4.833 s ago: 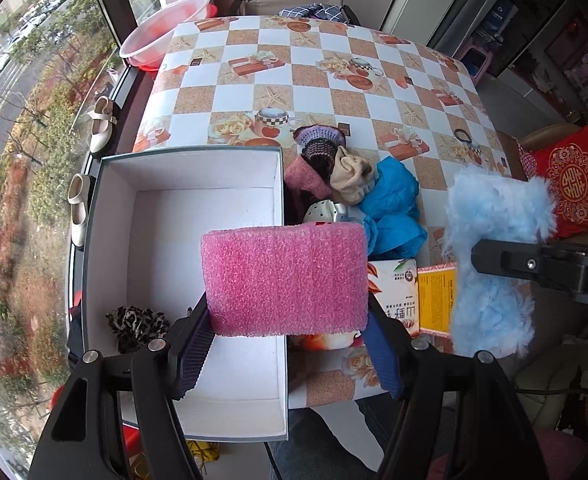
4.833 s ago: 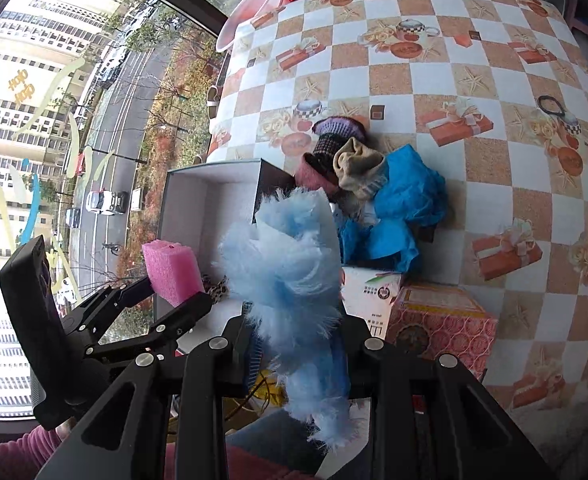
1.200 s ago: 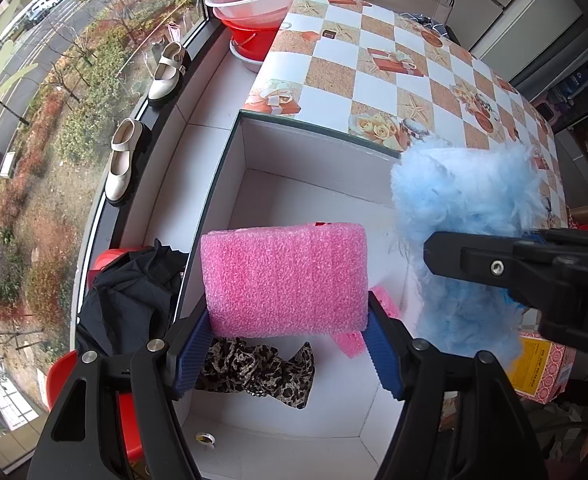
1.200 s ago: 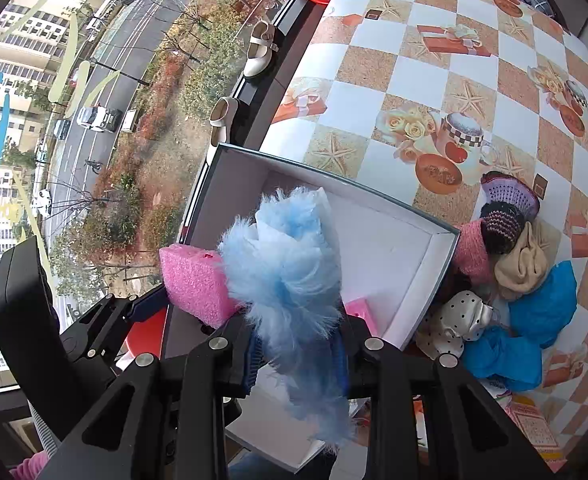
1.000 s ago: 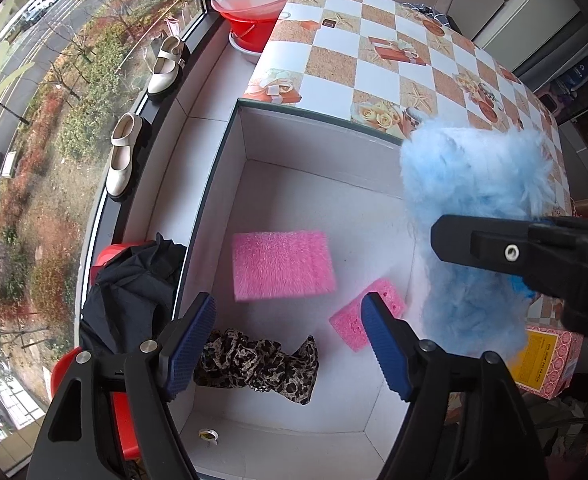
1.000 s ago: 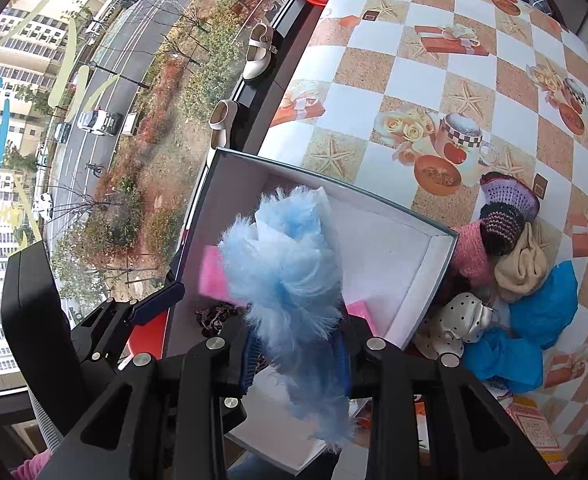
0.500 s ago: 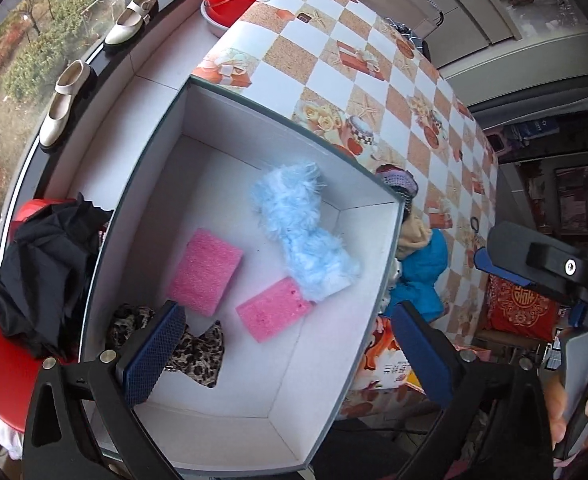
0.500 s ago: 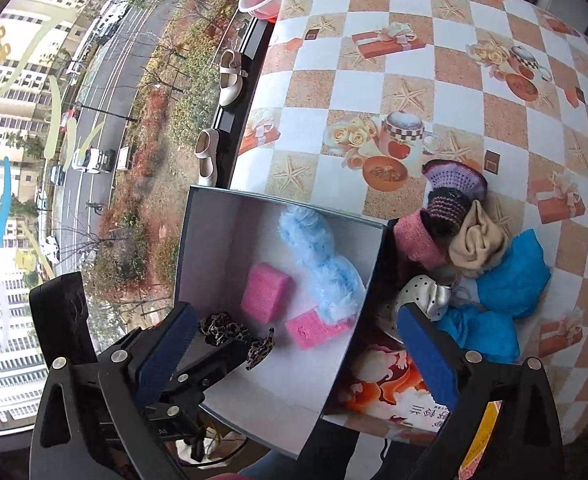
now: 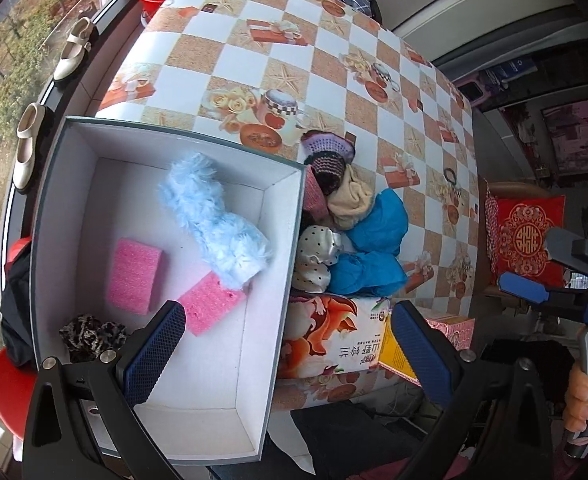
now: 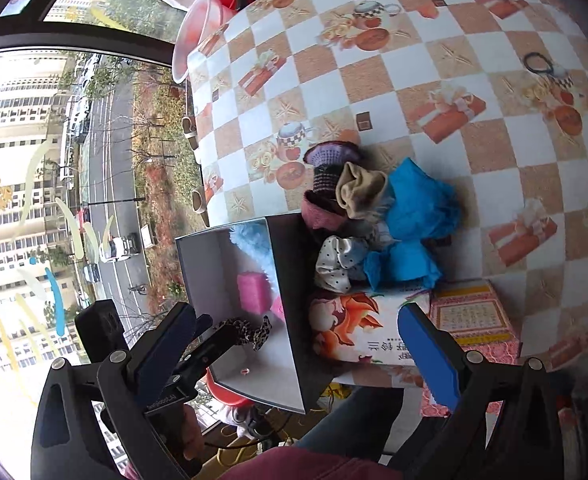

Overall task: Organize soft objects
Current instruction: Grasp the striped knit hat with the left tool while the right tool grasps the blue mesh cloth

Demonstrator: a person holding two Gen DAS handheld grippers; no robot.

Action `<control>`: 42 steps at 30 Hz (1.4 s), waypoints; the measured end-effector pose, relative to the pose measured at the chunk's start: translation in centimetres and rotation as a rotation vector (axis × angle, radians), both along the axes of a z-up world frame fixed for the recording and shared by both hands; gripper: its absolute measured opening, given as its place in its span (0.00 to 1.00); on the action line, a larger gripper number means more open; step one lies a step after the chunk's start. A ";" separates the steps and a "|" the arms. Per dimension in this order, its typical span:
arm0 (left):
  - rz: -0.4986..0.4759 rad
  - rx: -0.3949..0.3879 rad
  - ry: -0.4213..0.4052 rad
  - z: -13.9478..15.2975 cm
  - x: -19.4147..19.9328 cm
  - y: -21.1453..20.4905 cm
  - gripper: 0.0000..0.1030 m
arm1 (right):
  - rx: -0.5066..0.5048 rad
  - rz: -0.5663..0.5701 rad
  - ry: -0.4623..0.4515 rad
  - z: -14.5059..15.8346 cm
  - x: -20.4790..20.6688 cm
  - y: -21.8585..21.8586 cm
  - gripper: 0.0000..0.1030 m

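Fingers (image 9: 155, 354) ribbed, spread; box (image 9: 49, 184) holds fluffy duster (image 9: 213, 216) (blue).

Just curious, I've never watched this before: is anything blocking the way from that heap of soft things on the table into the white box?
Only the box's own side wall, right against the heap. Things must be lifted over it; the box top is open.

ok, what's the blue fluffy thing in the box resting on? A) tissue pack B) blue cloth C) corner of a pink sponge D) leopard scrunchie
C: in the left wrist view the fluffy thing's lower end overlaps the corner of the nearer pink sponge inside the box.
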State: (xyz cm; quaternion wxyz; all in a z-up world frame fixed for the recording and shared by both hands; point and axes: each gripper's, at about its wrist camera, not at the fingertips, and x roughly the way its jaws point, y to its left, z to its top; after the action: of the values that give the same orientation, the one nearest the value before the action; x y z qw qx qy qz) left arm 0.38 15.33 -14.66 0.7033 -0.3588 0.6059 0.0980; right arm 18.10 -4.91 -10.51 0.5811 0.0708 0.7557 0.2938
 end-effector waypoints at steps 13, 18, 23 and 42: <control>-0.104 0.100 0.076 -0.4 6.7 -3.9 1.00 | -0.122 -0.068 -0.009 -4.1 2.4 -8.3 0.98; -0.079 0.125 0.122 -2.0 11.8 -2.9 1.00 | -0.166 0.040 -0.019 -7.1 4.3 -7.3 0.99; -0.082 0.149 0.224 -6.2 17.4 -2.5 1.00 | -0.178 0.203 -0.039 -10.5 6.0 -4.4 0.99; -0.198 0.153 0.476 -16.7 21.9 -3.1 0.85 | -0.127 0.490 -0.043 -18.9 5.3 1.8 0.98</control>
State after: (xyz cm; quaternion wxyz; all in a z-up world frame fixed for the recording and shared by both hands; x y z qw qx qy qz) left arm 22.29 12.27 -31.31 0.5723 -0.2106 0.7771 0.1557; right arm 23.40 -3.13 -29.45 0.5118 -0.1575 0.7547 0.3791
